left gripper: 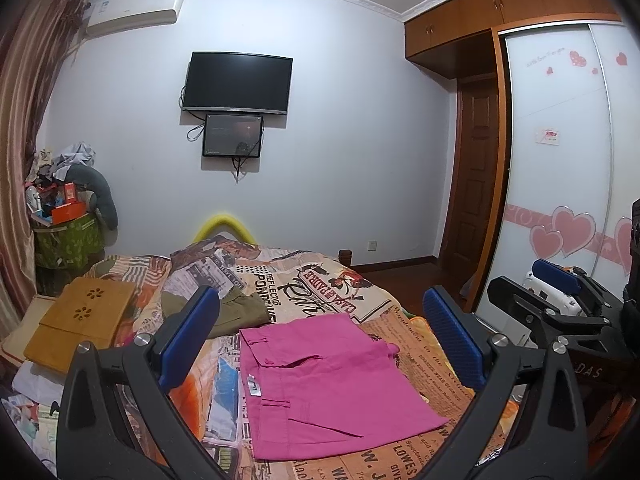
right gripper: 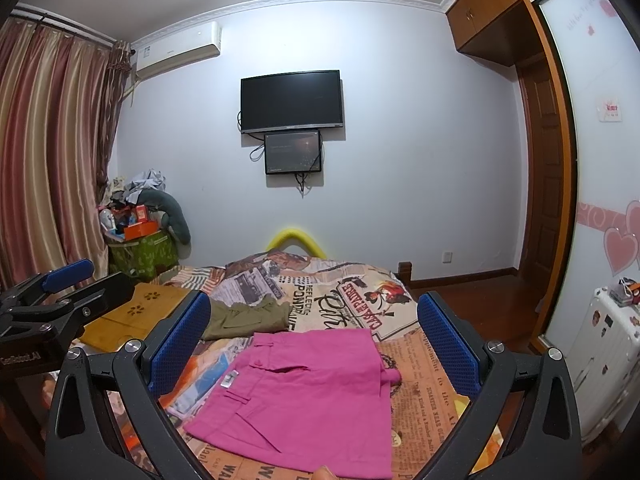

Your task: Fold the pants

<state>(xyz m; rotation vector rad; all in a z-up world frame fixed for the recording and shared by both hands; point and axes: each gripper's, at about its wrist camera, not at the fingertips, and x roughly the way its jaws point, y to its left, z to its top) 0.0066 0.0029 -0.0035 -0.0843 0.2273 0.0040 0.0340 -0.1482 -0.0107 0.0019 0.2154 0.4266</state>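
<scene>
While one pink pants (left gripper: 324, 384) bundle lies folded on the near bedspread (left gripper: 404, 312) and one olive garment (left gripper: 240, 308) sits farther left, your left gripper (left gripper: 324, 336) and right gripper (right gripper: 316, 340) hover level above, jaws wide apart, empty.

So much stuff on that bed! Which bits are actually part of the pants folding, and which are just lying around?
Part of the job:
- pink pants, lying folded on the bedspread
- left gripper, open
- right gripper, open

Just lying about:
- olive garment
- wooden tray
- green bag of clutter
- white suitcase
</scene>
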